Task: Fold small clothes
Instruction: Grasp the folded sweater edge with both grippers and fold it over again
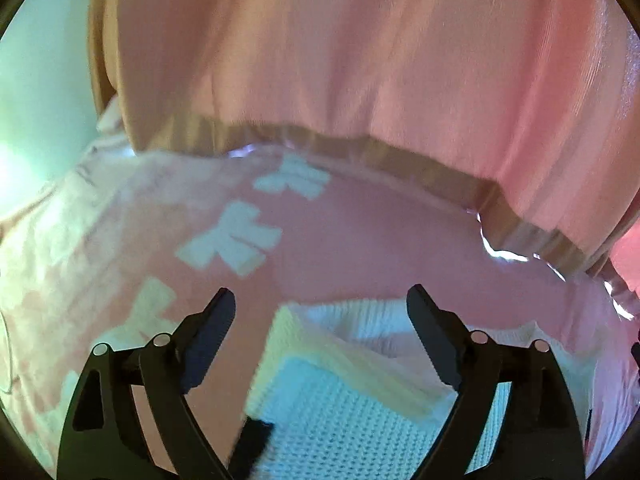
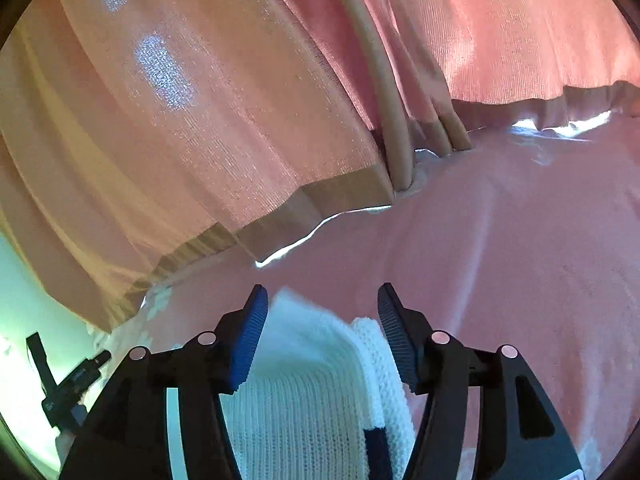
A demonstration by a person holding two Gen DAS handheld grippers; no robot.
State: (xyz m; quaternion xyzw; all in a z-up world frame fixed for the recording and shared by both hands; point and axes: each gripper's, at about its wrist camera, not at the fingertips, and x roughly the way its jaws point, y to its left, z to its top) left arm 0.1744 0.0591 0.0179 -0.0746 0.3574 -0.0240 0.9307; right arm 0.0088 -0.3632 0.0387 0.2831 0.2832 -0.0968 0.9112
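A white knitted garment (image 1: 340, 408), folded in layers with a dark trim at its near edge, lies on a pink bed cover (image 1: 360, 232). My left gripper (image 1: 320, 296) stands open wide above the garment. Its black fingers (image 1: 216, 320) are well apart and touch nothing. In the right wrist view the same white knit (image 2: 308, 380) lies between the ribbed pads (image 2: 250, 336) of my right gripper (image 2: 322, 292). That gripper is open and the pads do not press on the cloth. A dark blue patch (image 2: 376, 448) shows on the knit near the right finger.
A pink curtain (image 1: 340, 48) with a tan hem hangs just behind the bed, its folds (image 2: 200, 100) reaching the cover. White cross-shaped prints (image 1: 232, 240) mark the cover at the left. A black strap-like object (image 2: 68, 388) lies at the far left by a pale wall.
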